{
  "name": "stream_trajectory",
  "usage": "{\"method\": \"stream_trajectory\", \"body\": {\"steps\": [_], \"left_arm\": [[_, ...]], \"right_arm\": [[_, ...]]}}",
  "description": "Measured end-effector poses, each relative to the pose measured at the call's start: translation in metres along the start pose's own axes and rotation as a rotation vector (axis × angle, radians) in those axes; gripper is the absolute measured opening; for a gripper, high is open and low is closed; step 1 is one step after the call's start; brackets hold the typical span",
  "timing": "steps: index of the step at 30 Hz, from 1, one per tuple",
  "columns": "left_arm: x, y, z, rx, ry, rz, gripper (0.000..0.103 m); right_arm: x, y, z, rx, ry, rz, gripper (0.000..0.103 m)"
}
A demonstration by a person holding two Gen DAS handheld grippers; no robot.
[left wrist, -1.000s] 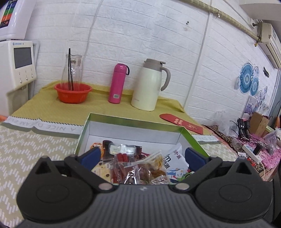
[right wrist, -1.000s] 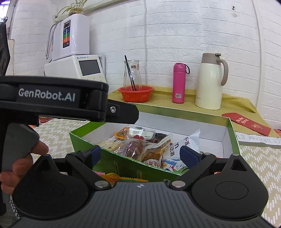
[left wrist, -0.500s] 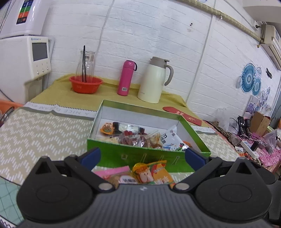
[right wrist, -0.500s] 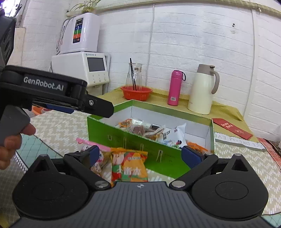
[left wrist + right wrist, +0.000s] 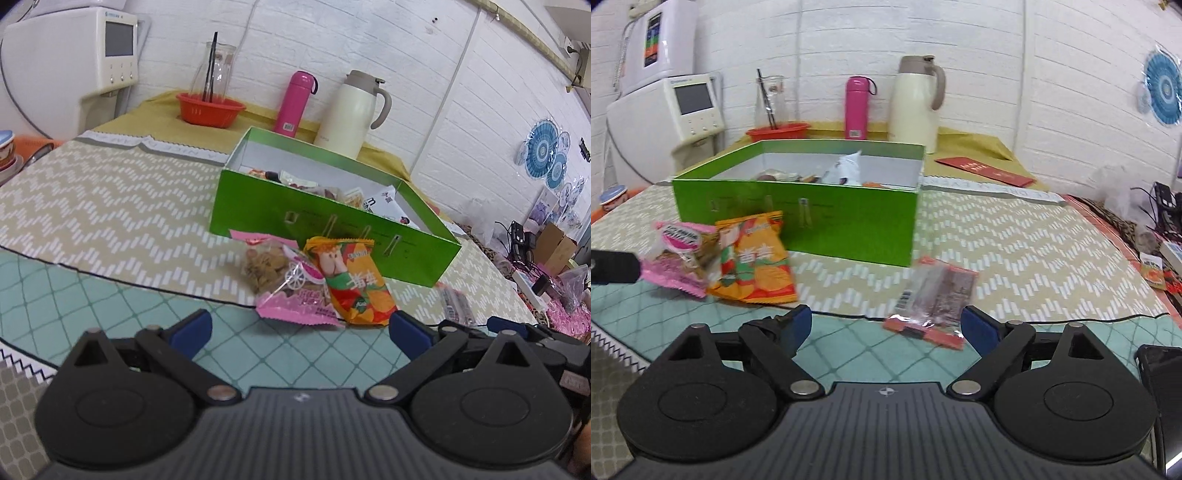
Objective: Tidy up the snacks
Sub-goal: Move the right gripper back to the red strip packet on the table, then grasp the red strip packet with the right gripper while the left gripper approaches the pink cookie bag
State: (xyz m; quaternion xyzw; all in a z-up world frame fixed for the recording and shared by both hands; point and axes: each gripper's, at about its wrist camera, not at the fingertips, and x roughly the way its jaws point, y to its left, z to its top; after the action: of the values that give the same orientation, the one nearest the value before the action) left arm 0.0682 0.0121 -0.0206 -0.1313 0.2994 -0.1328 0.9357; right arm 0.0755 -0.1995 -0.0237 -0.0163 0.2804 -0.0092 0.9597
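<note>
A white brick wall backs a table spread with a beige zigzag cloth (image 5: 110, 199) and, nearer the cameras, a teal diamond-pattern mat (image 5: 871, 354). At 12 o'clock in the right wrist view stands an open green box (image 5: 827, 218), white inside, with several snack packets already lying in it. Behind the box, on a yellow cloth against the wall, are a red basket (image 5: 777, 132) with a glass carafe in it, a pink bottle (image 5: 857, 108) and a cream thermos jug (image 5: 916, 107); a white appliance with a screen (image 5: 692, 107) sits at 10 o'clock.

Three snacks lie loose on the table in front of the box. The pink biscuit packet (image 5: 284, 288) and the orange snack packet (image 5: 351, 280) touch each other, the orange one overlapping the pink one's edge, both at 12 o'clock from the left gripper (image 5: 299, 328). The left gripper's jaws are spread wide, its blue fingertips (image 5: 192, 326) standing on either side of the pair without touching them, and nothing is held.

The clear packet with red edges (image 5: 932, 299) lies apart from the other two, at about 1 o'clock from the right gripper (image 5: 886, 326). That gripper's jaws also gape wide and hold nothing; the packet's near end sits just inside the right-hand fingertip, though whether they touch cannot be told.
</note>
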Motion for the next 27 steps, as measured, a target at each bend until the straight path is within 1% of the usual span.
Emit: {"method": "stream_trajectory", "body": {"steps": [2, 4, 7, 8, 11, 13, 15, 18, 20, 23, 24, 27], "left_arm": [[0.000, 0.000, -0.001, 0.003, 0.003, 0.002, 0.101], [-0.001, -0.001, -0.001, 0.006, 0.005, 0.004, 0.101], [-0.001, -0.001, -0.001, 0.013, 0.010, 0.002, 0.101], [0.000, -0.001, -0.001, 0.016, 0.010, 0.003, 0.101], [0.004, -0.001, 0.000, 0.013, 0.017, 0.007, 0.101], [0.007, -0.001, 0.001, 0.009, 0.020, 0.006, 0.101], [0.011, -0.001, 0.003, 0.008, 0.024, 0.005, 0.101], [0.017, -0.002, 0.011, 0.015, 0.010, 0.013, 0.101], [0.026, -0.001, 0.018, 0.021, -0.005, 0.026, 0.101], [0.041, 0.003, 0.026, 0.009, 0.018, 0.066, 0.101], [0.044, 0.005, 0.028, 0.001, 0.022, 0.064, 0.101], [0.051, 0.010, 0.031, -0.016, 0.025, 0.054, 0.101]], "right_arm": [[0.014, -0.005, 0.006, 0.020, 0.032, -0.016, 0.103], [0.029, -0.007, 0.011, 0.022, 0.087, -0.037, 0.103], [0.030, -0.014, 0.013, 0.040, 0.075, -0.030, 0.103], [0.026, -0.015, 0.012, 0.040, 0.068, -0.023, 0.090], [0.010, -0.012, 0.001, 0.007, 0.061, 0.007, 0.087], [-0.005, -0.010, -0.007, -0.013, 0.064, 0.066, 0.085], [-0.018, -0.005, -0.015, -0.041, 0.063, 0.113, 0.085], [-0.030, 0.002, -0.022, -0.054, 0.055, 0.149, 0.087], [-0.030, 0.005, -0.022, -0.046, 0.055, 0.154, 0.092], [-0.030, 0.008, -0.021, -0.045, 0.054, 0.147, 0.093], [-0.031, 0.009, -0.021, -0.043, 0.052, 0.145, 0.093], [-0.032, 0.008, -0.019, -0.039, 0.042, 0.140, 0.100]]}}
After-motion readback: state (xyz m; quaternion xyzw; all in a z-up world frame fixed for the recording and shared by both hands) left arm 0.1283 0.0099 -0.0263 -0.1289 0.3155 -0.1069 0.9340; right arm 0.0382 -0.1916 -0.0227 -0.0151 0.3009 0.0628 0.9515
